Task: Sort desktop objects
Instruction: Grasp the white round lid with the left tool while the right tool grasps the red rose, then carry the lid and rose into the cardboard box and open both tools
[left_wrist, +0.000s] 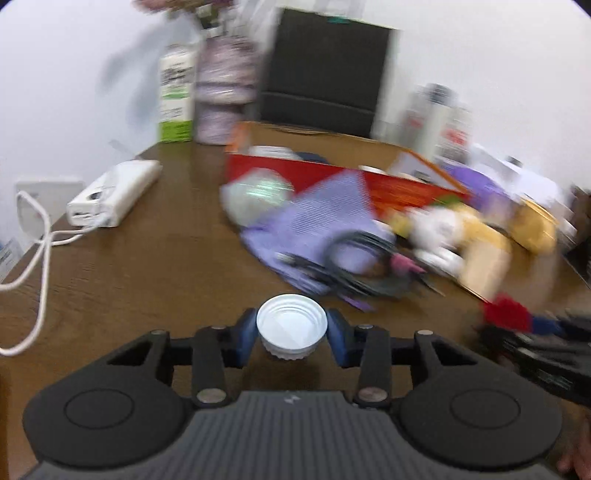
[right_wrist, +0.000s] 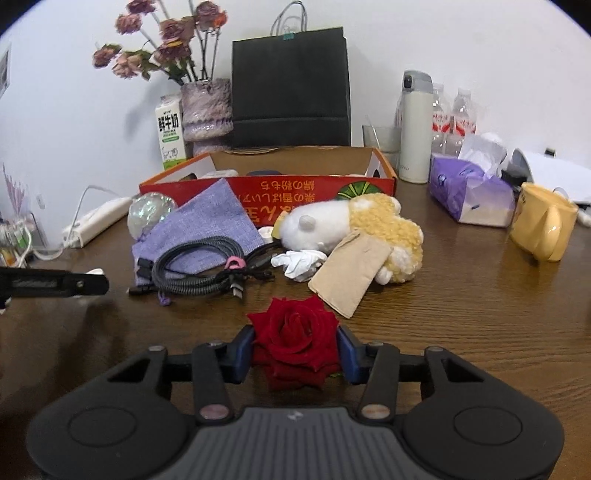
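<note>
Grippers both loaded. Left gripper (left_wrist: 291, 338) clamps a white screw cap (left_wrist: 291, 332) across its rim, threaded hollow facing the camera; blue pads (left_wrist: 338, 338) press each side. The cap looks clear of the desk (left_wrist: 147, 258), though that is a judgement. This view is smeared with blur, so the far clutter reads poorly.

Right gripper (right_wrist: 295, 349) pinches a red rose head (right_wrist: 295, 338) between its pads, bloom up, low over the wood. Likely held at the sides to spare the petals.

Just beyond the rose: a tan paper sleeve (right_wrist: 351, 271) leaning on a plush toy (right_wrist: 354, 229), crumpled white tissue (right_wrist: 299, 262) beside it, and a bundled grey cable (right_wrist: 207, 266) lying on a lilac cloth pouch (right_wrist: 207, 221). A glass ball (right_wrist: 149, 214) sits at the pouch's left edge.

Behind them, the open red cardboard box (right_wrist: 266, 188) already holds a few items, so it is probably the sorting bin for cap and rose alike. A yellow mug (right_wrist: 543, 225) and tissue pack (right_wrist: 469, 192) stand well right.
</note>
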